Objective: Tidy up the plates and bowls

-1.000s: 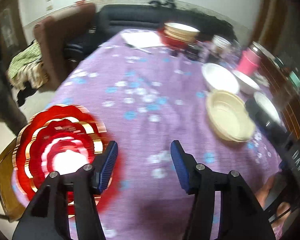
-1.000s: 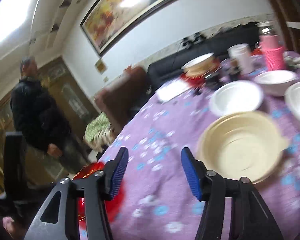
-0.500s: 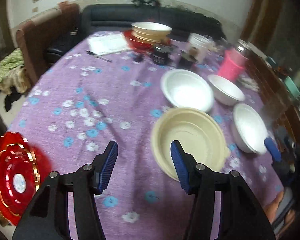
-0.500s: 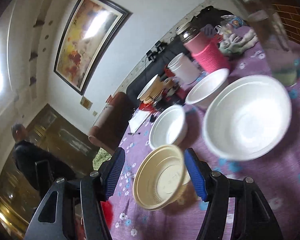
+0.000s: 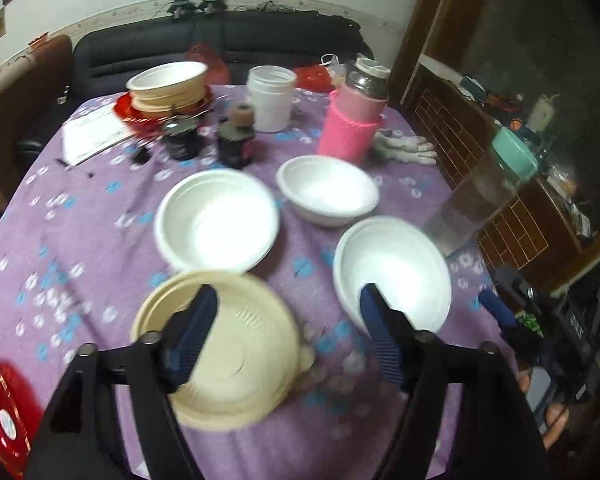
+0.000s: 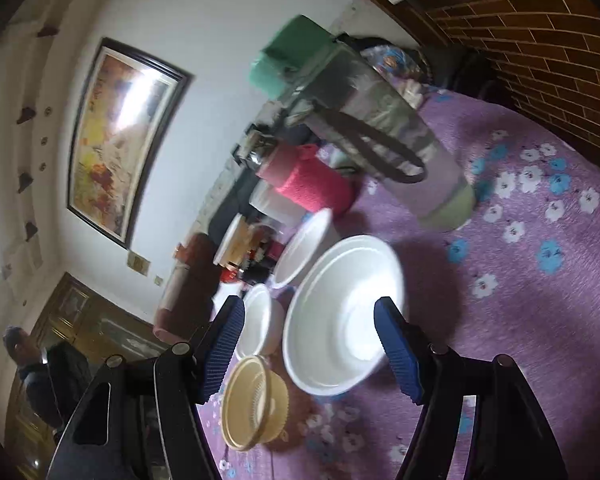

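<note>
A cream bowl (image 5: 220, 356) is sitting on the near part of the purple flowered tablecloth (image 5: 80, 240), and the left claw (image 5: 288, 340) is hanging over it with its two blue-padded fingers (image 5: 192, 336) spread wide, gripping nothing; one finger is lying across the bowl's inside in the view, the other toward the white bowl (image 5: 394, 276) to the right. Two more white bowls are standing behind: a large one (image 5: 218, 220) just beyond the cream bowl and a smaller one (image 5: 328, 190) to its right.

The right claw (image 6: 310, 344) is also standing wide open and empty, its fingers framing the nearest white bowl (image 6: 340, 316). In that tilted view the cream bowl (image 6: 252, 402) is lying lower left, with the other white bowls (image 6: 300, 252) further on.

At the far end of the table a stack of cream and white bowls (image 5: 166, 88) is resting on a red plate (image 5: 136, 116). Another red plate (image 5: 2, 412) is showing at the near left edge. A bottle in a pink knitted sleeve (image 5: 352, 124), a white tub (image 5: 270, 98), two dark jars (image 5: 236, 136), a sheet of paper (image 5: 94, 136) and a tall clear bottle with a green cap (image 5: 484, 196) are standing around the bowls. A man in a dark jacket (image 6: 40, 376) is standing by the wall under a framed painting (image 6: 120, 140).
</note>
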The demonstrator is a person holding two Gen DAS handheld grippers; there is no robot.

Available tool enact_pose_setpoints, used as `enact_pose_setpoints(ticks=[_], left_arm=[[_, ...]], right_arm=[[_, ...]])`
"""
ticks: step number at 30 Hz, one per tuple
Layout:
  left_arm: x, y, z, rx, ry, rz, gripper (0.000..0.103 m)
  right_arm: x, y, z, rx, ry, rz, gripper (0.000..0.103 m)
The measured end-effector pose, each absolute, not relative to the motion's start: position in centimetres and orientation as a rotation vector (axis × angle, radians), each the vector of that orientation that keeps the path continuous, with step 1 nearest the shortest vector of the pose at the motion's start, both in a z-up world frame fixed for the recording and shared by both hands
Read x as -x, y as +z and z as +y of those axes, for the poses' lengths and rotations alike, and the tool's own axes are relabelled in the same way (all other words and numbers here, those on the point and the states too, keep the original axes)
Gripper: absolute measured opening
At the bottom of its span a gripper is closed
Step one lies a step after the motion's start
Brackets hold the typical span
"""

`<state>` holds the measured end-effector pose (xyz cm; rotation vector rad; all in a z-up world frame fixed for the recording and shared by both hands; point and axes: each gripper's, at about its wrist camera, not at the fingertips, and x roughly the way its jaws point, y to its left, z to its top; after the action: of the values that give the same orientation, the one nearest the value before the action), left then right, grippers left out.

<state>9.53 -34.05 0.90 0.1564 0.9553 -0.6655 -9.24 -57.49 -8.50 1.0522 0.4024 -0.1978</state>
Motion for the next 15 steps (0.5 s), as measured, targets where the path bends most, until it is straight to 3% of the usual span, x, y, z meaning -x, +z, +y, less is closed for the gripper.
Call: enact_pose_setpoints(ticks=[4,15], left_arm=[[-11.7,-0.7,-37.4,-0.114,-0.677,1.053,0.075],[-12.8,-4.8,-41.1,-0.110,-0.624,1.099,0.075]], right_arm=[[8.2,-8.1,-59.8,-1.037,-0.271,0.516,0.070],[7.3,-13.7,-62.3,-1.162,-0.247,0.523,0.070]])
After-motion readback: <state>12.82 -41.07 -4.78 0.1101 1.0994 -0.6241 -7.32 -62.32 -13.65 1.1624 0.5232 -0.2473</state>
